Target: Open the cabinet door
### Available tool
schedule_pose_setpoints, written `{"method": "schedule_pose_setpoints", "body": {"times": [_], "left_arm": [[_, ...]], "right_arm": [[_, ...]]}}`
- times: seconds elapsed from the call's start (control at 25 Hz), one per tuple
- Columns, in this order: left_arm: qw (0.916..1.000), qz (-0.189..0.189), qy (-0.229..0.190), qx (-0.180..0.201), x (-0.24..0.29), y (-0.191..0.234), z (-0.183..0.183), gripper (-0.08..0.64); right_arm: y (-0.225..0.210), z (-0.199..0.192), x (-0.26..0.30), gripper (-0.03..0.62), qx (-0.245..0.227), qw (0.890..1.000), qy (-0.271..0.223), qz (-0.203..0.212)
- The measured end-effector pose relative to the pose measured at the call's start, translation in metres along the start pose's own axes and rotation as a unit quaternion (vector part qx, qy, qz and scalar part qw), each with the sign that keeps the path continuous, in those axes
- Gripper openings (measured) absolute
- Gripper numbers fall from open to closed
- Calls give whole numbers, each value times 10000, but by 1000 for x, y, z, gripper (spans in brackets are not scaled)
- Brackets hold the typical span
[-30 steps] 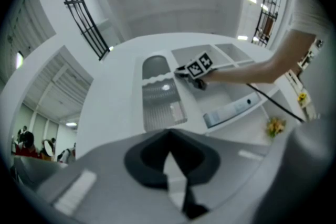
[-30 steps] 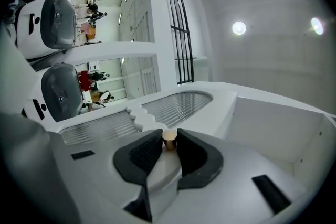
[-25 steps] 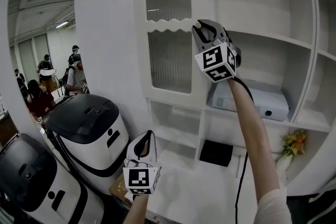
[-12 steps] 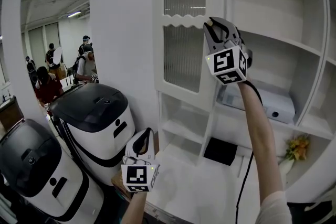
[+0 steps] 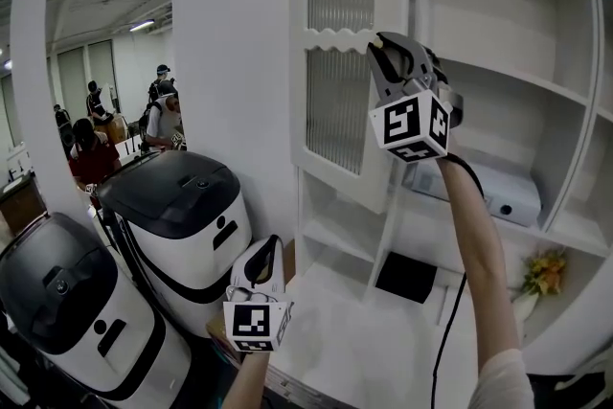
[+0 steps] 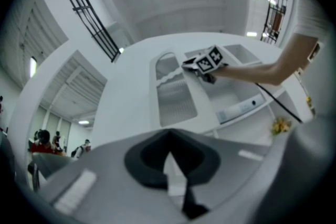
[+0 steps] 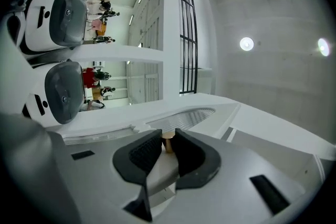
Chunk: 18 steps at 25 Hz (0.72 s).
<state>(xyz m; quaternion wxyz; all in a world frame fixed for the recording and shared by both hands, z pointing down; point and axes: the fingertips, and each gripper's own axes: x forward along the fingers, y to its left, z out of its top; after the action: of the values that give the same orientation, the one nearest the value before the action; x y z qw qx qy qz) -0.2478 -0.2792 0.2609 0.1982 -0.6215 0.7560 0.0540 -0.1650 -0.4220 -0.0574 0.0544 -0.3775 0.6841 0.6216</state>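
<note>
The white cabinet door [image 5: 335, 120] has an arched top and ribbed glass panes. It stands swung partly out from the cabinet. At the door's right edge my right gripper [image 5: 383, 48] is raised at arm's length. In the right gripper view its jaws have just been closing, with the small wooden knob [image 7: 168, 142] between the dark pads [image 7: 144, 152], which press on it. My left gripper [image 5: 266, 254] hangs low in front of the cabinet base, with its jaws together and nothing in them. The left gripper view shows the door [image 6: 176, 102] and the right gripper [image 6: 190, 65] from below.
Two black-and-white rice cookers [image 5: 177, 225] [image 5: 67, 302] stand at the lower left. A white box [image 5: 498, 192] lies on an open shelf, with a black square [image 5: 407, 275] and yellow flowers [image 5: 541, 271] below it. People [image 5: 91, 148] show in the opening at the left.
The door has swung further out from the cabinet, and my right gripper has travelled with its edge. The left gripper has stayed low, about where it was.
</note>
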Motion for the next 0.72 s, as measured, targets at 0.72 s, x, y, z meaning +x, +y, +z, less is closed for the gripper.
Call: {"method": "schedule_pose_setpoints", "body": {"times": [0.72], "left_arm": [[10000, 44, -9, -70, -2, 9, -3, 5]], "right_arm": [[13, 52, -7, 71, -536, 9981, -309, -60]]}}
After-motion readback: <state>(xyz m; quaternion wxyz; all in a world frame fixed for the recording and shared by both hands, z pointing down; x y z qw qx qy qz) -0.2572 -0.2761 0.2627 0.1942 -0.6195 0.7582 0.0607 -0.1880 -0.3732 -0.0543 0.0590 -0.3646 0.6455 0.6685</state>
